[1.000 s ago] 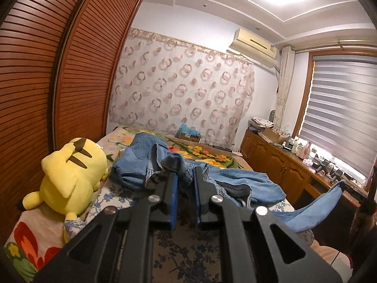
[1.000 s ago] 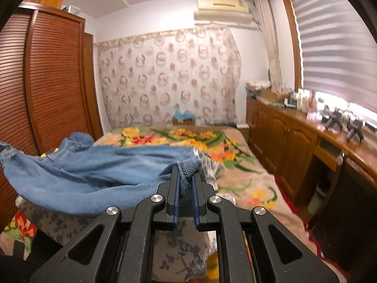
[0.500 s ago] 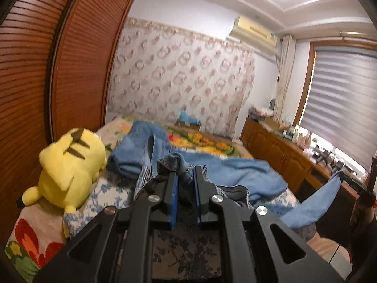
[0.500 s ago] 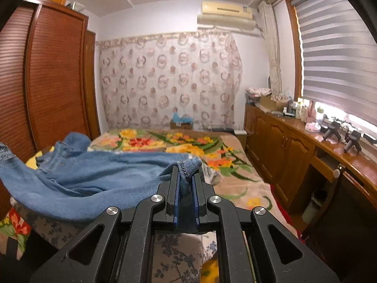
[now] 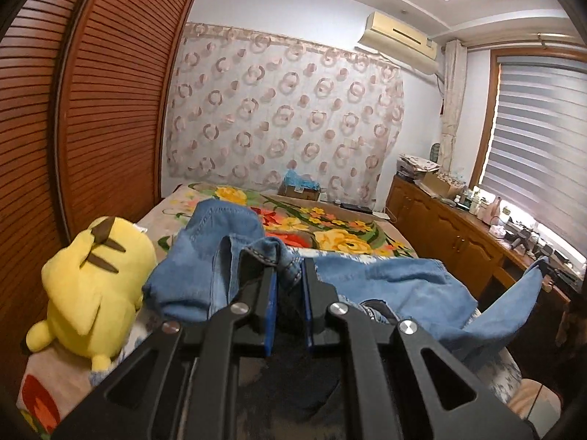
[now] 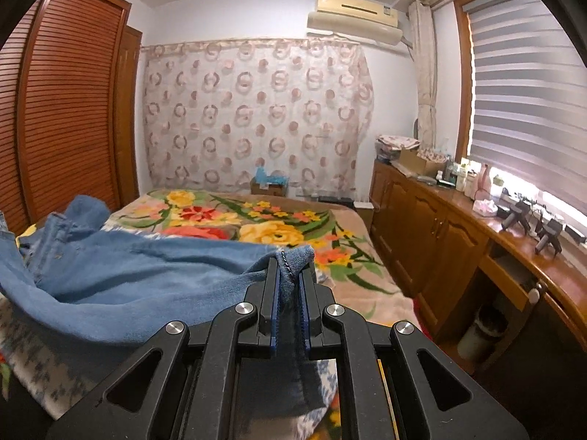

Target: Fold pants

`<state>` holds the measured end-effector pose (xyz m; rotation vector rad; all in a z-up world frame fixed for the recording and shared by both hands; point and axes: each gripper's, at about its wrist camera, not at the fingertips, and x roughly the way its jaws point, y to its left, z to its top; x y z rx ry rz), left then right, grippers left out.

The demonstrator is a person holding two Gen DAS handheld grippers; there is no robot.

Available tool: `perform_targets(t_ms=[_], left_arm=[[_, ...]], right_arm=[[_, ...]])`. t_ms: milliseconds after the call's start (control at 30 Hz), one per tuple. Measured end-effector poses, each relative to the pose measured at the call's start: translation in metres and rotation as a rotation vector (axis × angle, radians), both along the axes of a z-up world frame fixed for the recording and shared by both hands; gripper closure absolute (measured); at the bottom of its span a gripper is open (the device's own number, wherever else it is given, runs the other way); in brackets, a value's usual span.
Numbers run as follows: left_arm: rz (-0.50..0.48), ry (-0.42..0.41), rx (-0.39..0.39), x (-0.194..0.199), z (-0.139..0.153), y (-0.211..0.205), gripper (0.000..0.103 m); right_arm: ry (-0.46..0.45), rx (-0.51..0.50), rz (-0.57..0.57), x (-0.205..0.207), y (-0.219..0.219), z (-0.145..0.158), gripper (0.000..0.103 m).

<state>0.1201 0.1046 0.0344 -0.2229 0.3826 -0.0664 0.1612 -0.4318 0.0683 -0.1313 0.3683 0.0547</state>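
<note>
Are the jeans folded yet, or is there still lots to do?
Not folded yet. Done: both grippers have hold. The left gripper is shut on one bunched part of the jeans, the right gripper on a hemmed edge. In hand: the denim hangs stretched between them above the bed. Left: lay it flat and fold it.

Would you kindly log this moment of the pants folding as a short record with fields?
surface: bed with floral blanket
garment: blue jeans, spread across the bed
left gripper: shut on a bunched denim edge
right gripper: shut on a stitched hem
nearby: yellow plush toy beside the jeans
fold: not yet done
</note>
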Motion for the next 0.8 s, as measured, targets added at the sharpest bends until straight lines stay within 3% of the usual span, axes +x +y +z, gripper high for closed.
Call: perform_targets(t_ms=[400, 567, 800], left_arm=[[0.032, 0.028, 0.003, 0.098, 0.004, 0.012, 0.094], [0.037, 0.092, 0.018, 0.142, -0.013, 0.012, 0.093], [0.031, 0.167, 0.034, 0.171, -0.039, 0.011, 0.091]], right_arm=[[-0.071, -0.036, -0.016, 0.091, 0.016, 0.031, 0.097], [-0.026, -0.080, -0.040, 0.146, 0.028, 0.011, 0.097], [0.088, -0.104, -0.065, 0.207, 0.032, -0.036, 0.097]])
